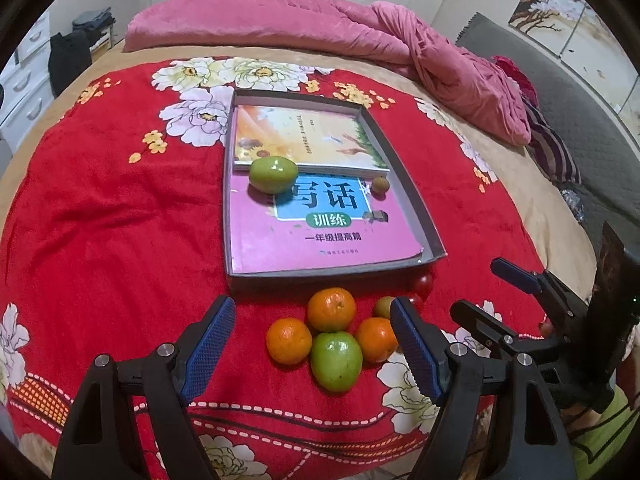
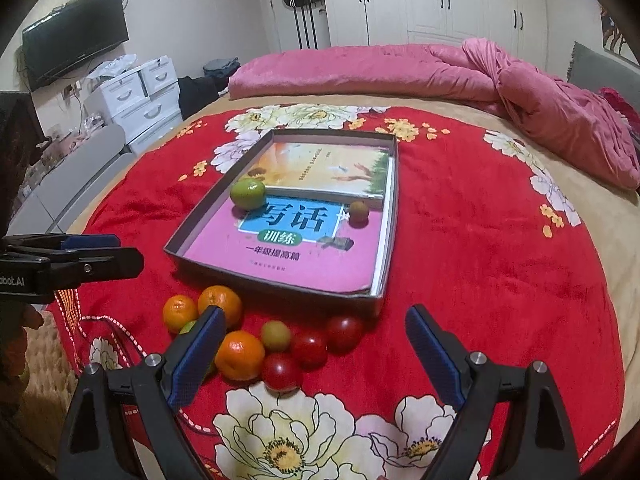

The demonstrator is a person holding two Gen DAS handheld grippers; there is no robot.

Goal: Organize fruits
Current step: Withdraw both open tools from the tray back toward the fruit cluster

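A grey shallow tray [image 1: 336,273] [image 2: 280,286] lies on the red flowered blanket with two books in it. On the books rest a green fruit [image 1: 273,174] [image 2: 248,194] and a small brown fruit [image 1: 380,184] [image 2: 358,212]. In front of the tray lie three oranges [image 1: 331,309] [image 2: 239,354], another green fruit [image 1: 336,361], a small yellow-green fruit [image 2: 275,335] and three red tomatoes [image 2: 308,350]. My left gripper [image 1: 312,308] [image 2: 128,249] hovers open above the oranges. My right gripper [image 2: 316,312] [image 1: 476,286] hangs open above the tomatoes. Neither holds anything.
A rumpled pink quilt [image 1: 360,36] lies across the far side of the bed. Beyond the bed's left edge stand white drawers [image 2: 140,92], with a wall television [image 2: 76,40] above. A wardrobe [image 2: 440,0] fills the back wall. A hand [image 2: 24,320] shows at the left.
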